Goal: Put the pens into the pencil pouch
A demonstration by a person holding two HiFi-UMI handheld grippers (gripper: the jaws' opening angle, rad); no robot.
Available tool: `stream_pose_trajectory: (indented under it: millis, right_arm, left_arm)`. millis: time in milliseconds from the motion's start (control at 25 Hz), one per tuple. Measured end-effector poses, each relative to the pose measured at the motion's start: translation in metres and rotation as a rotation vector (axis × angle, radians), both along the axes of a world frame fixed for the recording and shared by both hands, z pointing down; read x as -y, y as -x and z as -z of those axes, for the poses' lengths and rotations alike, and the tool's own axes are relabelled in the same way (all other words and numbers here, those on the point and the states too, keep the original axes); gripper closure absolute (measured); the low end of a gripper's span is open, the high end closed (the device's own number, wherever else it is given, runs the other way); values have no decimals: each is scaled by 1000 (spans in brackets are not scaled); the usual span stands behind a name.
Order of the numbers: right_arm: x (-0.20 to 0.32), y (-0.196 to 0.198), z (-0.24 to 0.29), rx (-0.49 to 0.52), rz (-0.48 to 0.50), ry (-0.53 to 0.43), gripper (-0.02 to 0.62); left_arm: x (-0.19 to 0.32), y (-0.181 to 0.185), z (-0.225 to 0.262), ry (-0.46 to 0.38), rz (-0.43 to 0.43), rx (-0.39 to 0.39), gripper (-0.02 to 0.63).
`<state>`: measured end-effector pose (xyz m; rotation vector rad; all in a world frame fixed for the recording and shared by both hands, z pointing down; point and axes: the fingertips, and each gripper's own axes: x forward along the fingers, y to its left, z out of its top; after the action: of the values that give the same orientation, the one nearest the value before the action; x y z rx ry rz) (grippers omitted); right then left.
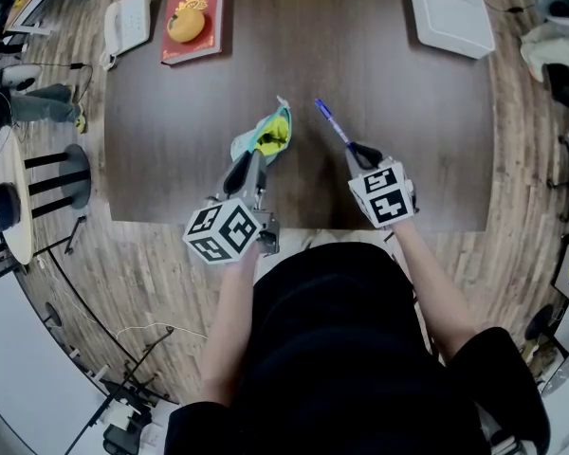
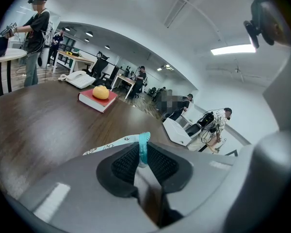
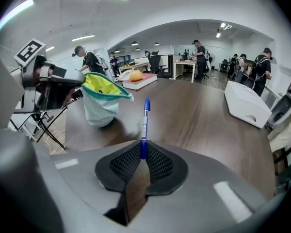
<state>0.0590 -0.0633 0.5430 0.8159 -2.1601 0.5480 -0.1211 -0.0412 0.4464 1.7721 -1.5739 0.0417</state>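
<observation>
Centre frame: the left gripper (image 1: 245,171) pinches the rim of the limp teal-and-yellow fabric pencil pouch (image 1: 268,136). Right of it, the right gripper (image 1: 362,153) clamps 1 slim blue plastic pen (image 1: 331,122) by its end. The pen looks light, stiff and probably slippery.

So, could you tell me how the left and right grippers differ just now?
The left gripper pinches the teal rim of the pencil pouch; the right gripper pinches a blue pen by its end. The left gripper's pouch gapes open; the right gripper's pen sticks straight out. Both are shut on something.
</observation>
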Motion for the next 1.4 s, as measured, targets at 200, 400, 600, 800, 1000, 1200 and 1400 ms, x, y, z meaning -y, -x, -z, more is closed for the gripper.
stream_pose_trajectory:
  millis: [200,400,600,800,1000,1200,1400]
  right_arm:
    - [2,11,28,23,76,-36,554]
    - [0,22,55,40,166,-60,554]
    - [-7,31,73,60,245,-53,554]
    - [-14,37,80,68,306,-38,553]
    - [-20,43,84,62,366,-28,552]
    - [-26,44,83,13,444,-30,552]
    - [-27,46,83,-44,513,-52,552]
  left_arm:
    - [4,0,-1,-2,3,-3,558]
    - [6,1,0,-6,8,-8,558]
    - [8,1,1,-9,12,-11,558]
    - [8,2,1,-12,15,-13,558]
    - [8,4,1,-12,18,-12,558]
    - [8,3,2,-13,19,-13,558]
    - [6,1,2,-13,15,-13,558]
